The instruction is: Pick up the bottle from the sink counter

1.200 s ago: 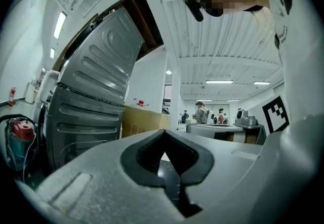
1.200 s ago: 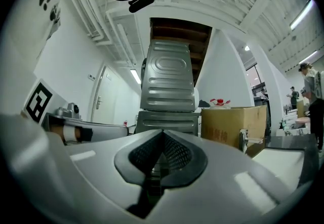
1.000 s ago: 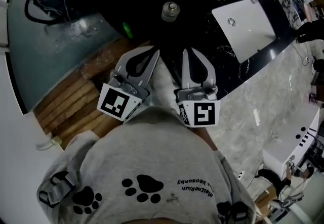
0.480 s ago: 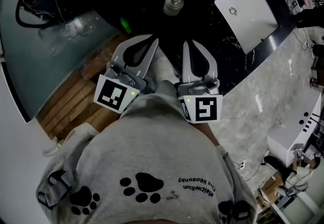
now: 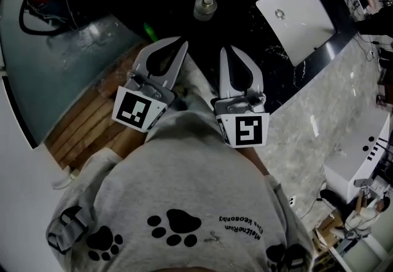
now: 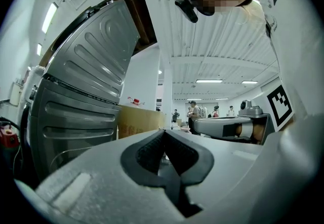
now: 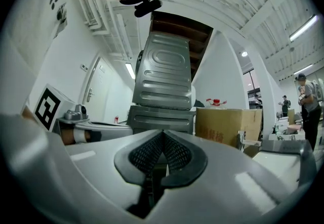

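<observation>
On dark counter [image 5: 277, 65], dim bottle [image 5: 206, 8], seemingly capped

Your head camera looks steeply down; gripper cameras look level, seeing each other: right gripper [image 6: 198, 127] at 3 o'clock, left gripper [image 7: 124, 131] at 9.

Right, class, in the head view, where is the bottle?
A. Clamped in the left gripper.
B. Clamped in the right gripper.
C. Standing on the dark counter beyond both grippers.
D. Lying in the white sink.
C: the bottle stands on the dark counter, apart from the left gripper and right gripper, both shut on nothing.
</observation>
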Demonstrator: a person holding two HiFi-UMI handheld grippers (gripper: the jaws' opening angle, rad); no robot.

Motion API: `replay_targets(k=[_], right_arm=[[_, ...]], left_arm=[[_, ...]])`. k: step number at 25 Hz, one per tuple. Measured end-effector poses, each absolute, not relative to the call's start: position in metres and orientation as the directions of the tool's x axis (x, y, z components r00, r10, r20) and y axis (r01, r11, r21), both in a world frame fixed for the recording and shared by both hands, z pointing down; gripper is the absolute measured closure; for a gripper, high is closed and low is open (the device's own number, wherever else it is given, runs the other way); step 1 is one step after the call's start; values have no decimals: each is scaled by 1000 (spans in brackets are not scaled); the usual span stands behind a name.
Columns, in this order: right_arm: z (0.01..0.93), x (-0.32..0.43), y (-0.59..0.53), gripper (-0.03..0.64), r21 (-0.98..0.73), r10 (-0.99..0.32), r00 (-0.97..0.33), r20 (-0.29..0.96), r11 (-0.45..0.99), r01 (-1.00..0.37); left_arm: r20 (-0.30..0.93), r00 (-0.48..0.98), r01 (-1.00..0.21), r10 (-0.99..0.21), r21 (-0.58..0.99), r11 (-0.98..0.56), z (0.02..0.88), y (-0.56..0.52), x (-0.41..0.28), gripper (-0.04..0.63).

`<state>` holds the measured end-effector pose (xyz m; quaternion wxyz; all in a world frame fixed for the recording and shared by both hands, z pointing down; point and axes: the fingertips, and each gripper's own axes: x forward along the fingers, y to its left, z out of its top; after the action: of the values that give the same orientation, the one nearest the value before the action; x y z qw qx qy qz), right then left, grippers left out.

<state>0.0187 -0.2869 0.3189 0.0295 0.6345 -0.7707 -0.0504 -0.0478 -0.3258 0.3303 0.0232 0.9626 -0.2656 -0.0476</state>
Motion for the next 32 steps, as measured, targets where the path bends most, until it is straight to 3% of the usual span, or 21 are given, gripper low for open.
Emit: replay_targets(k=[32], right_arm=[[356, 40, -338, 617, 33, -977, -199, 76, 202, -979]], left_arm=[[33, 887, -461, -460, 114, -880, 375, -376, -7, 597]])
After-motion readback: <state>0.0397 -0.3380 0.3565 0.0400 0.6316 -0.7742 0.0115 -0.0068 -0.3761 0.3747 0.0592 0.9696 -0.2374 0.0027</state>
